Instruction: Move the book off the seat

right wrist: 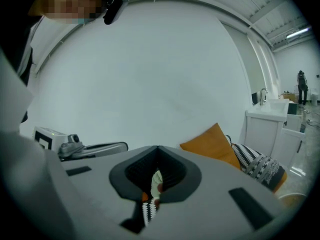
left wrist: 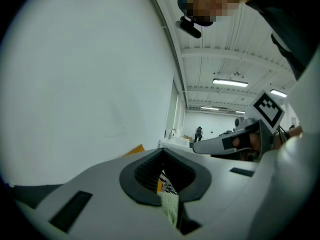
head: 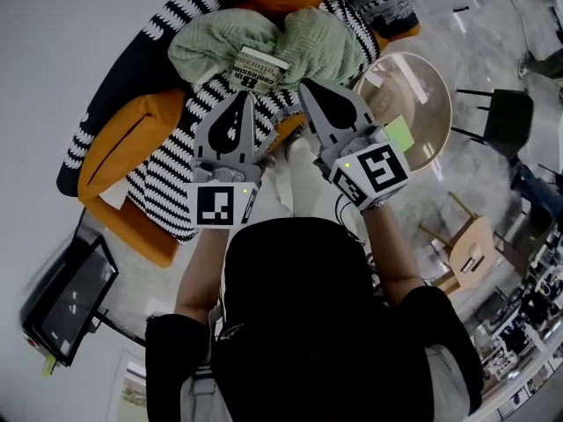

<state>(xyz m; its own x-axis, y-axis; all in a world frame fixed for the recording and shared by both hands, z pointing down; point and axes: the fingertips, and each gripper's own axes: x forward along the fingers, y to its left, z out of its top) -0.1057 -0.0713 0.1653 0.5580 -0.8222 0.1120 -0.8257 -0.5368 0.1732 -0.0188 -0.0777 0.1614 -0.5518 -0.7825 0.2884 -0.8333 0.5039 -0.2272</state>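
On the green knit cushions [head: 211, 47] of the striped seat [head: 163, 183] lies the book [head: 255, 67]. Likely light, with stiff covers on soft, yielding support. Left gripper [head: 245, 97] and right gripper [head: 310, 88] have jaws together, empty, just short of it. Best pinched by its near edge.

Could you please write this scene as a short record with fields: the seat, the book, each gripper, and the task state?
seat: orange sofa under a black-and-white striped cover
book: book lies on the seat, between two green cushions
left gripper: left gripper, jaws together, empty, tip near the book
right gripper: right gripper, jaws together, empty, tip near the book
beside the seat: round glass table
task state: book not yet moved
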